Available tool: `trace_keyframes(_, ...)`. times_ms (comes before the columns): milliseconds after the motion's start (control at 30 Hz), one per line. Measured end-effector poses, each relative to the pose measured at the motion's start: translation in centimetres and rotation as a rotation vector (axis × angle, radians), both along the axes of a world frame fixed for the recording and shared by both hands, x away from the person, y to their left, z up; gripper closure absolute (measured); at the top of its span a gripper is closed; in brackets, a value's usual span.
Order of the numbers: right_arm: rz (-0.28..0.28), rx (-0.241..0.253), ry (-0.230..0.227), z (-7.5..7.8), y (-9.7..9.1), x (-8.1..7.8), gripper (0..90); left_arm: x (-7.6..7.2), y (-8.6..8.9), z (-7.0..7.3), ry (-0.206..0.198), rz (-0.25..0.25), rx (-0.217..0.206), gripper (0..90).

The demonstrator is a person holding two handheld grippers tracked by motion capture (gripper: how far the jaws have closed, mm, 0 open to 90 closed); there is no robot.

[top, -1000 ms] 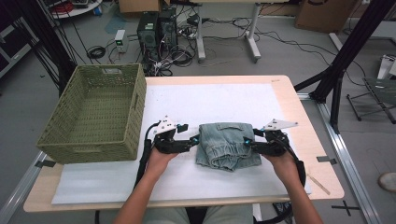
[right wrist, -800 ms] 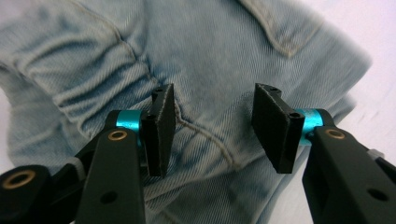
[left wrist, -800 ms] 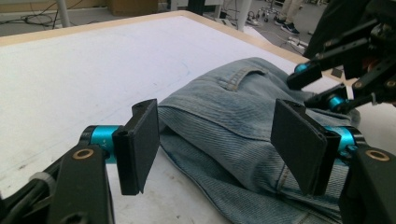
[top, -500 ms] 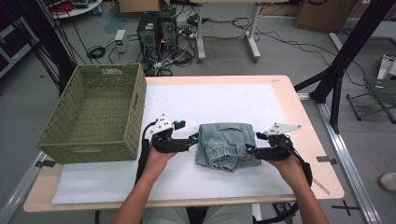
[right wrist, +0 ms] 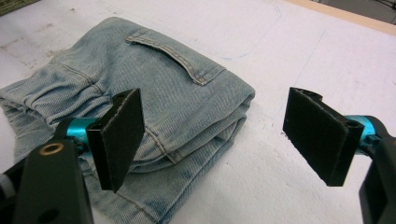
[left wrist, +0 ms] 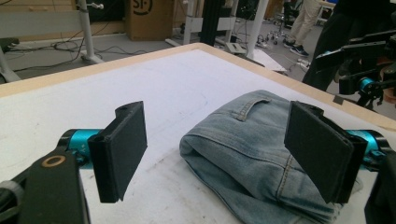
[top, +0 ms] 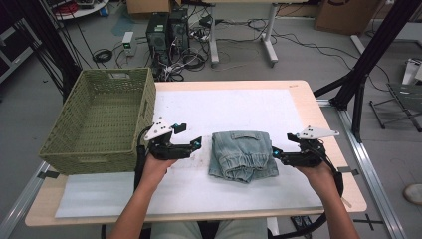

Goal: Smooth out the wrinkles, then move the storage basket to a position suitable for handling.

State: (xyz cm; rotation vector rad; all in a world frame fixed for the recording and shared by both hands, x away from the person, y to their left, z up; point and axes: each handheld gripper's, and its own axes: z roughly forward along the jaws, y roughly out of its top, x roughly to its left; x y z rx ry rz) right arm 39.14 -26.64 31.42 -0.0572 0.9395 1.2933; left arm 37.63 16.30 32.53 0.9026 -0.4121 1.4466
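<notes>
A folded pair of light-blue jeans (top: 243, 154) lies on the white mat (top: 239, 107) in the middle of the table. My left gripper (top: 189, 135) rests just left of the jeans, open, with a small gap to the cloth. My right gripper (top: 281, 148) sits just right of them, also open and apart from them. In the left gripper view the jeans (left wrist: 247, 149) lie ahead between the spread jaws of the left gripper (left wrist: 219, 144). In the right gripper view the jeans (right wrist: 163, 93) lie ahead and to the left of the right gripper (right wrist: 219, 135), whose jaws hold nothing.
An empty green woven basket (top: 64, 134) stands at the table's left edge, close beside my left hand. Bare white mat stretches behind the jeans. Computers, cables and stand legs sit on the floor beyond the table.
Both grippers have drawn outward from the sides of the jeans, left one leftward, right one rightward. The jeans stay where they were.
</notes>
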Motion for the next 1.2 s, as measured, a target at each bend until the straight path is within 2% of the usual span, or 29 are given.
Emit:
trace_keyframes(200, 0.013, 0.018, -0.007, -0.1, -0.4, -0.1, 20.9, -0.6, 0.8, -0.2, -0.012, 0.003, -0.011, 21.1)
trace_keyframes(600, 0.016, 0.025, -0.015, -0.2, -0.3, -0.3, 20.9, -2.2, 4.0, -1.3, -0.055, -0.042, -0.066, 21.1)
trace_keyframes(1000, 0.03, 0.042, -0.027, -0.8, -0.8, -0.4, 21.0, -3.8, 10.0, -2.5, -0.093, -0.06, -0.183, 21.1)
trace_keyframes(1133, 0.036, 0.04, -0.028, -0.9, -0.7, -0.5, 21.0, -4.4, 11.7, -2.8, -0.121, -0.042, -0.206, 20.5)
trace_keyframes(1200, 0.031, 0.041, -0.027, -0.9, -0.6, -0.6, 21.0, -4.6, 12.6, -2.9, -0.121, -0.033, -0.233, 18.6)
